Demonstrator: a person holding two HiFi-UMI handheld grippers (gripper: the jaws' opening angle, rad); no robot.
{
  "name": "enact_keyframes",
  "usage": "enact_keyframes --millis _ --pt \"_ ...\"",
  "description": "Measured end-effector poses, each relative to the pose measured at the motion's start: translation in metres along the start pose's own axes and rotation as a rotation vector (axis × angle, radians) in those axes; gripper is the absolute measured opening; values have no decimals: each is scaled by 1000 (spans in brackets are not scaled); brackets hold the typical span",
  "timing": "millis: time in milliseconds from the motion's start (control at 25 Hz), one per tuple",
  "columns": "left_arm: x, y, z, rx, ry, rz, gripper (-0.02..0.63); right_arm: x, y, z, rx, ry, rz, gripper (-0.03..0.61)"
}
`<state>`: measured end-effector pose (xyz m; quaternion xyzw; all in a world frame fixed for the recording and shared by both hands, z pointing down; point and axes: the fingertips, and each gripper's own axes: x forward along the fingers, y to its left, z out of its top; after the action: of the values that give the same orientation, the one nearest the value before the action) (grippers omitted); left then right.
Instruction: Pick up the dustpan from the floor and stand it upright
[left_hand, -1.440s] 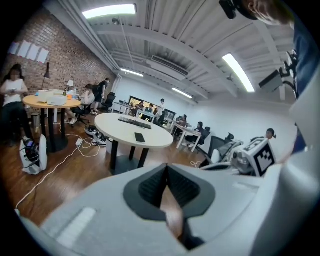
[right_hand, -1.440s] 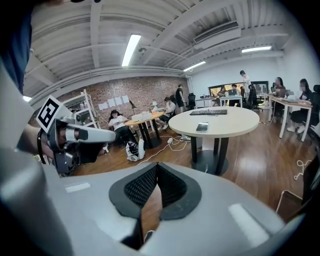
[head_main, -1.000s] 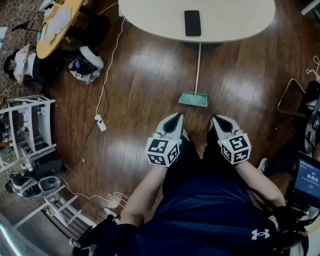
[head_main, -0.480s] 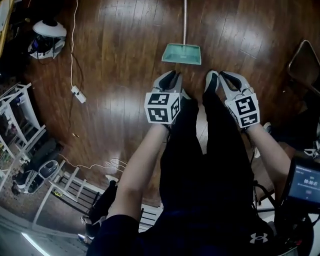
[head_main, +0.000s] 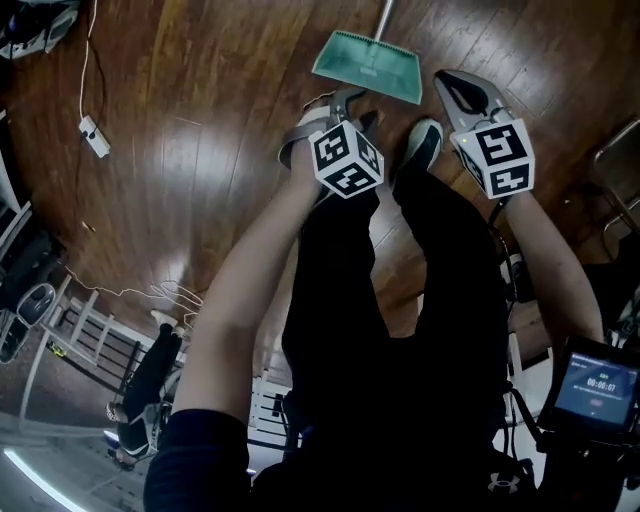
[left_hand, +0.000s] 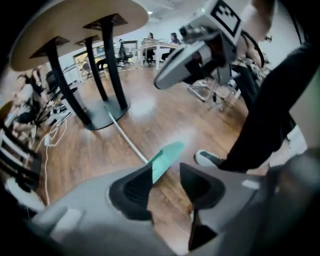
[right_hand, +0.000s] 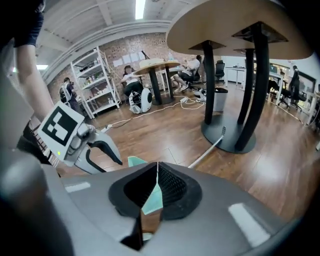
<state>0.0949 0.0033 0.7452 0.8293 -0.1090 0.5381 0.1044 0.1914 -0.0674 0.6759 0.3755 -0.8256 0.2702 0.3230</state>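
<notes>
The teal dustpan (head_main: 367, 65) lies flat on the wood floor, its long pale handle (head_main: 384, 12) running away toward the table base. My left gripper (head_main: 345, 108) hovers just short of the pan's near edge. Its jaws have just been opening and stand apart with nothing between them. In the left gripper view the dustpan (left_hand: 166, 157) shows beyond the open left gripper (left_hand: 165, 187). My right gripper (head_main: 447, 82) is shut and empty, to the right of the pan. In the right gripper view a strip of the dustpan (right_hand: 152, 197) shows below the shut right gripper (right_hand: 157, 172).
The person's dark-trousered legs and a grey shoe (head_main: 422, 140) stand right behind the pan. A round table's black pedestal base (right_hand: 230, 137) lies past the handle. A white power strip (head_main: 95, 135) with cable lies at the left, a white rack (head_main: 90, 340) lower left.
Both grippers have come down toward the floor and closer to the dustpan. The left gripper rolled and its jaws went from shut to apart. The right jaws stayed shut.
</notes>
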Motion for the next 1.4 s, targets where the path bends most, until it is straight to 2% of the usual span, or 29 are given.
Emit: enact_keyframes --millis 40,160,200,280,440,560,680,880,1000,1080,1200,1400 --pt "19 1 -10 111 31 13 172 11 -2 -5 -26 -6 3 14" --pt "63 -6 -25 528 126 67 172 23 -8 -20 -120 -20 -1 14" --pt "75 -7 -28 619 144 76 172 27 -12 -28 -134 -21 -3 14" --pt "88 0 -28 704 148 100 172 36 -23 -39 -130 -15 -10 14" --pt "74 7 -20 709 86 78 154 46 -37 -30 -133 -15 -24 14" --pt "59 -2 -20 760 62 56 83 51 -40 -17 -143 -29 -22 14" --pt "51 3 -30 775 70 63 12 60 -42 -3 -150 -52 -11 12" --pt "59 48 -68 790 98 77 14 118 -54 -3 -213 -60 30 12" --pt "57 84 -102 797 126 84 15 167 -57 -15 -265 -45 44 12" --pt "47 99 -112 802 146 90 18 186 -62 -25 -309 -33 49 12" --pt "30 124 -128 846 157 101 18 215 -65 -27 -371 -42 74 12" --pt "8 158 -169 916 185 78 18 262 -68 -17 -417 -92 110 12"
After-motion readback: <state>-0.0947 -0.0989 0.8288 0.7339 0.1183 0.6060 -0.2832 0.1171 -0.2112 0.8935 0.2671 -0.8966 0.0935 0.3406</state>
